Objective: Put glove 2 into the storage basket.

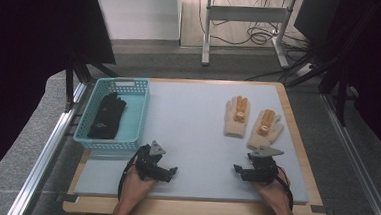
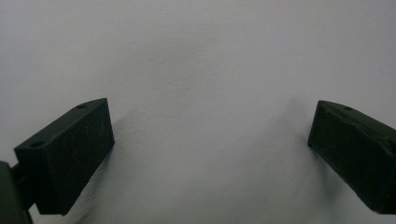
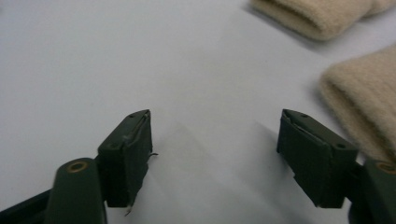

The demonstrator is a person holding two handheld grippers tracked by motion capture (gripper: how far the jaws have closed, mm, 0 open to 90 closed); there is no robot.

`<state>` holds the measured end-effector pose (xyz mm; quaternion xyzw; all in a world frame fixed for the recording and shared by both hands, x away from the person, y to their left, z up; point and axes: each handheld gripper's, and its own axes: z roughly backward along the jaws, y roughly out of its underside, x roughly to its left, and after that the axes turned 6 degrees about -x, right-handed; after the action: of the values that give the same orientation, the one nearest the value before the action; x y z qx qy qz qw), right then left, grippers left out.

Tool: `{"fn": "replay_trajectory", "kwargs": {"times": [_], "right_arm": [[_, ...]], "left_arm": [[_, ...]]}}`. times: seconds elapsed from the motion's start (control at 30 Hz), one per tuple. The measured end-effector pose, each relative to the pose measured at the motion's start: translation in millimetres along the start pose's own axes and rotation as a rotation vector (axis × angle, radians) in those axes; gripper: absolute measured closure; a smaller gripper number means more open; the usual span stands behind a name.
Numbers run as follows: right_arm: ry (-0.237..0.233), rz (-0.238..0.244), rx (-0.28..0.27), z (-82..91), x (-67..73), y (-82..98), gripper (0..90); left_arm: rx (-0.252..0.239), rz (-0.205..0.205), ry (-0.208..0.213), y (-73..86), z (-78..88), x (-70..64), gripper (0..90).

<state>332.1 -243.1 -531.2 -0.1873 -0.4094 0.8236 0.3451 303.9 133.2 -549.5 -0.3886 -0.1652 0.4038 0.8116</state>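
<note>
Right claw [image 1: 238, 169] sits low on the grey surface [image 1: 192, 132], jaws spread, nothing between them. Left claw [image 1: 172, 171] likewise released, jaws wide over bare surface, nothing gripped.

Nearest things: two beige gloves. Near beige glove [image 1: 266, 128] lies just ahead of the right claw and slightly to its outer side, flat on the surface; far beige glove [image 1: 237, 116] lies beyond it, beside the first, whether touching I can't tell. In the right gripper view the near glove's cuff [image 3: 364, 102] sits just past the right-hand jaw tip, apart from it. Path between claw and glove is clear.

Teal basket [image 1: 137, 115] stands ahead of the left claw, at the surface edge, with a black glove [image 1: 108, 115] inside.

Hard to make out: orange patches on the beige gloves' fingers are too small to read. Both cuffs are cut off at the frame edge in the right gripper view.
</note>
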Motion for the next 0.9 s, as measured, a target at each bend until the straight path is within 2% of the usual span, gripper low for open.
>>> {"fn": "replay_trajectory", "kwargs": {"times": [0.2, 0.33, 0.5, 0.67, 0.73, 0.9], "right_arm": [[-0.028, -0.063, -0.016, 2.9, -6.7, -5.6, 39.2], [-0.007, -0.057, -0.012, 2.8, -11.0, -18.0, 46.8], [0.002, -0.1, -0.017, -3.5, -31.8, -36.5, 55.7], [0.048, -0.128, -0.015, -10.4, -55.8, -51.7, 69.1], [0.053, -0.129, -0.013, -11.4, -58.9, -54.0, 70.2], [0.105, -0.14, -0.009, -23.5, -86.7, -70.8, 74.9]], "left_arm": [[-0.002, 0.0, -0.001, 0.2, 0.0, -0.1, 0.5], [-0.003, 0.0, -0.002, 0.3, 0.1, -0.1, 0.6], [-0.003, 0.0, -0.002, 0.3, 0.2, -0.1, 0.6], [-0.003, 0.001, -0.002, 0.3, 0.1, -0.1, 0.6], [-0.003, 0.001, -0.002, 0.4, 0.1, -0.1, 0.6], [-0.004, 0.001, -0.002, 0.4, 0.1, -0.1, 0.6]]}}
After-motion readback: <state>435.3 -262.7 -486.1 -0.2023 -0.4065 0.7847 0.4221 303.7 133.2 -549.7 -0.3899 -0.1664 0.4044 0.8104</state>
